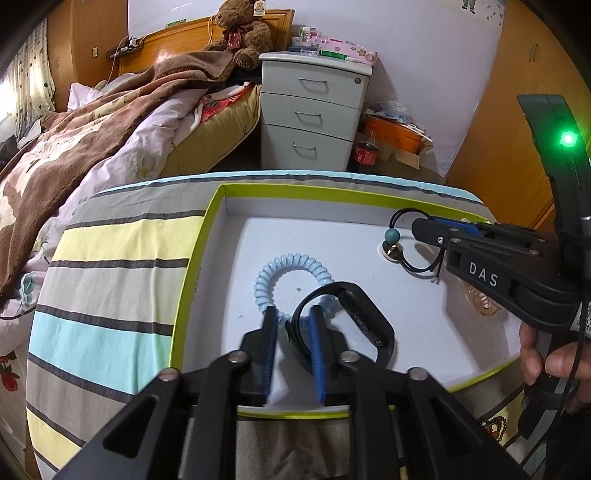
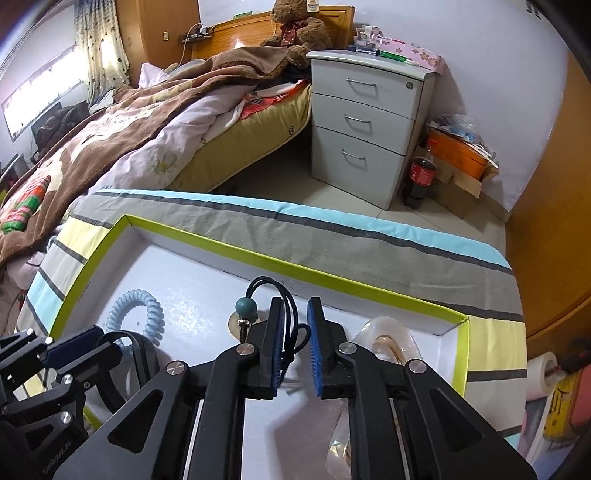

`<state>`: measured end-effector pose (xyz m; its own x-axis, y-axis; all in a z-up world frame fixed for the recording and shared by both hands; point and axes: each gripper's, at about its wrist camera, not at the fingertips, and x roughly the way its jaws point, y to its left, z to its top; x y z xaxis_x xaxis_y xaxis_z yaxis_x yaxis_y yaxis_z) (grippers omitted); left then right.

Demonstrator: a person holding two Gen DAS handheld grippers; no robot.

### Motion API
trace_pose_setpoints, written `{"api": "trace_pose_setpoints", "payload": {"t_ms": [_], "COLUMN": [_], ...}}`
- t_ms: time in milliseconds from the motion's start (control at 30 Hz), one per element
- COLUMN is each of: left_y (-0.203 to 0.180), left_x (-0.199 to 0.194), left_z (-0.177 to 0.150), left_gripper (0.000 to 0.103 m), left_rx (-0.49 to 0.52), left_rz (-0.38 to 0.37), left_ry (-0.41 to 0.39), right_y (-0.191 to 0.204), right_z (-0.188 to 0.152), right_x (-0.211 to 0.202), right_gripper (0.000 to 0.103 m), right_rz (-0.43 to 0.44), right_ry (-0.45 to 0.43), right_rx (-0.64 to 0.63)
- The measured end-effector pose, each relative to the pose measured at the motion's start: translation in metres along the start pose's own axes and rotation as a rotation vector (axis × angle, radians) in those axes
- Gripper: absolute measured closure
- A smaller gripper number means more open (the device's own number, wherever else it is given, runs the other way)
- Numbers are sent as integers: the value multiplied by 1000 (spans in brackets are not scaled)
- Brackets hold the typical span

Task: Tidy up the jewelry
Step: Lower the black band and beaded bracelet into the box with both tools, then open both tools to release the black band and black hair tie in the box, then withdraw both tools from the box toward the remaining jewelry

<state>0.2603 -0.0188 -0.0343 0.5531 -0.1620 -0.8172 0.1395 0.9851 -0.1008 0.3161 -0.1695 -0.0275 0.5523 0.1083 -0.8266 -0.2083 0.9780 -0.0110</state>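
A white tray with a lime-green rim [image 1: 207,225] [image 2: 332,277] lies on a striped cloth. In it are a light-blue spiral hair tie [image 1: 288,264] [image 2: 138,306], a black wristband [image 1: 365,314], a black cord hair tie with a teal bead [image 1: 391,234] [image 2: 245,306] and a pinkish translucent bangle [image 1: 480,301] [image 2: 391,338]. My left gripper [image 1: 293,317] is open, its fingers either side of the spiral tie's end and the wristband's loop. My right gripper [image 2: 295,314] [image 1: 424,227] is open over the cord tie, the cord between its pads.
The striped cloth [image 1: 110,277] covers a rounded table. Behind are a bed with a brown blanket [image 1: 92,122], a white three-drawer cabinet [image 1: 314,110], a cola bottle [image 1: 365,151], an orange box [image 1: 395,133] and a teddy bear [image 1: 240,33].
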Motion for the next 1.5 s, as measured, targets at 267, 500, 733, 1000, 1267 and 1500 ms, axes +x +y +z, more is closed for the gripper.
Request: {"api": "trace_pose_setpoints", "payload": {"t_ms": [267, 500, 733, 1000, 1267, 1500], "left_y": [0, -1, -5, -7, -11, -11], "left_x": [-1, -9, -21, -45, -78, -103], "left_z": [0, -1, -4, -11, -25, -45], "left_gripper": [73, 68, 64, 61, 57, 56], "left_rx": [-2, 4, 6, 6, 18, 21], "left_rz": [1, 10, 8, 6, 27, 43], "left_ry": [-5, -18, -34, -61, -110, -133], "right_y": [6, 7, 7, 8, 13, 20], "right_z": [0, -2, -5, -15, -33, -56], "right_x": [-5, -15, -32, -58, -96, -127], "right_gripper": [69, 67, 67, 66, 66, 66], "right_rz": [-7, 7, 12, 26, 48, 73], "right_ry": [-20, -42, -67, -100, -153, -194], "right_rx": [-21, -13, -4, 19, 38, 57]}}
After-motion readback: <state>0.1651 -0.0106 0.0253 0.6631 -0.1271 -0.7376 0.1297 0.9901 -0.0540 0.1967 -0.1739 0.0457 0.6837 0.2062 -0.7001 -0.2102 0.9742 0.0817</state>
